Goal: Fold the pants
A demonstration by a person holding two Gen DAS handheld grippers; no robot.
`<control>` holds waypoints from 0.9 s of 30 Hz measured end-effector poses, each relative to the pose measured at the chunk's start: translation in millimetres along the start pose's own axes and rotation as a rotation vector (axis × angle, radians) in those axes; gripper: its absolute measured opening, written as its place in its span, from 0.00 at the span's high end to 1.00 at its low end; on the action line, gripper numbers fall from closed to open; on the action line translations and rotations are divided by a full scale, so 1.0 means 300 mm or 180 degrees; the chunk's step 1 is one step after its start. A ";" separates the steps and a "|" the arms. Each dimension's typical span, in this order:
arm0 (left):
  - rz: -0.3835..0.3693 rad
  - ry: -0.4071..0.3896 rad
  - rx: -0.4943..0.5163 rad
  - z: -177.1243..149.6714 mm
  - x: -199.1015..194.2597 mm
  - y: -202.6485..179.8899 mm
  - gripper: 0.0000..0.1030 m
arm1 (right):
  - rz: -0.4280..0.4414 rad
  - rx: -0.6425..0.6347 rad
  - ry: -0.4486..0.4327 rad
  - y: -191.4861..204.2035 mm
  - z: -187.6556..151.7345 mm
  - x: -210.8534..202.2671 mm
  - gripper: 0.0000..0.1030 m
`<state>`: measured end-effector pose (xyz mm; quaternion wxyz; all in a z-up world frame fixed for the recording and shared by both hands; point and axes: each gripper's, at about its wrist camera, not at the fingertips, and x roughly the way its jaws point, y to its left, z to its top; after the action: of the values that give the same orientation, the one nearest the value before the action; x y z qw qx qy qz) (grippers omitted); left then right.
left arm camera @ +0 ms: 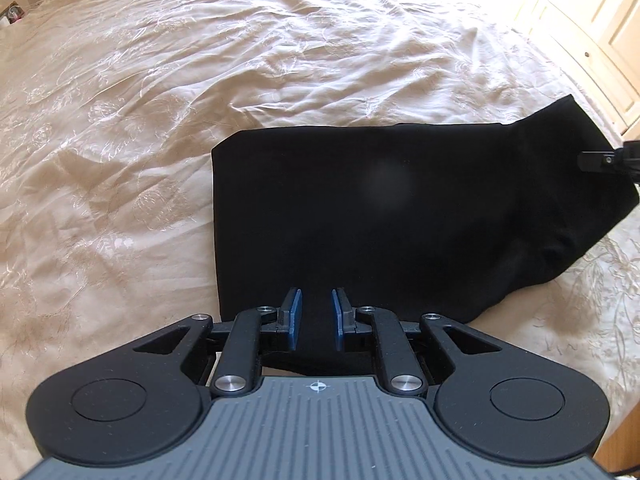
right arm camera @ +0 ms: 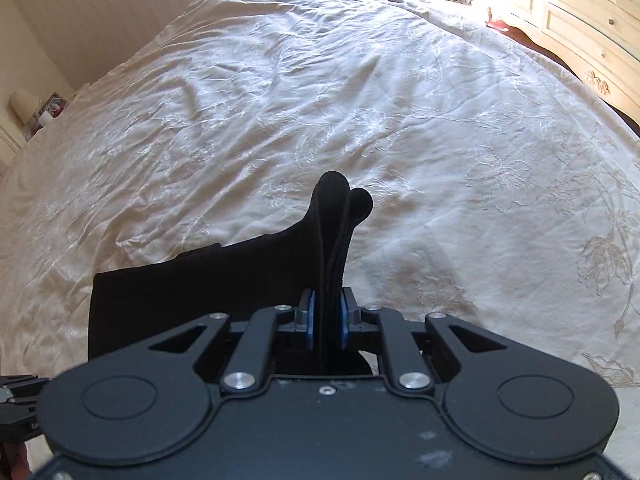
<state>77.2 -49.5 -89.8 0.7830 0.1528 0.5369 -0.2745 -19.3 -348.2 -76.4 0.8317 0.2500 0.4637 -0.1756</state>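
Note:
Black pants lie folded on the cream bedspread. In the left wrist view my left gripper hovers over the near edge of the pants, its blue pads apart with flat cloth under the gap, gripping nothing. The pants' right end lifts toward my right gripper, which shows at the frame's right edge. In the right wrist view my right gripper is shut on a bunched fold of the pants that sticks up between the pads; the rest of the pants trails left on the bed.
The embroidered bedspread stretches wide all around the pants. A cream dresser stands beyond the bed's right side. Small items sit on a bedside stand at far left. Part of the left gripper shows at lower left.

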 end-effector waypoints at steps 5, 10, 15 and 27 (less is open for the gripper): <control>0.0023 -0.0026 0.0115 -0.067 -0.036 0.008 0.84 | 0.0168 0.0001 -0.0064 0.130 0.057 -0.062 0.88; -0.0087 0.0025 -0.0048 -0.149 -0.044 0.072 0.84 | 0.0425 -0.0261 -0.0214 0.380 0.104 -0.149 0.87; -0.0029 -0.0021 -0.0527 -0.225 -0.094 0.244 0.84 | 0.0817 -0.0474 -0.0209 0.727 0.097 -0.181 0.87; 0.0518 -0.0065 -0.1609 -0.418 -0.213 0.753 0.84 | 0.1806 -0.0722 0.0164 1.555 -0.084 -0.088 0.87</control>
<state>99.0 215.7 -90.5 0.8211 -0.0078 0.5665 -0.0694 194.5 47.4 52.9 0.8581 0.2794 0.4129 0.1229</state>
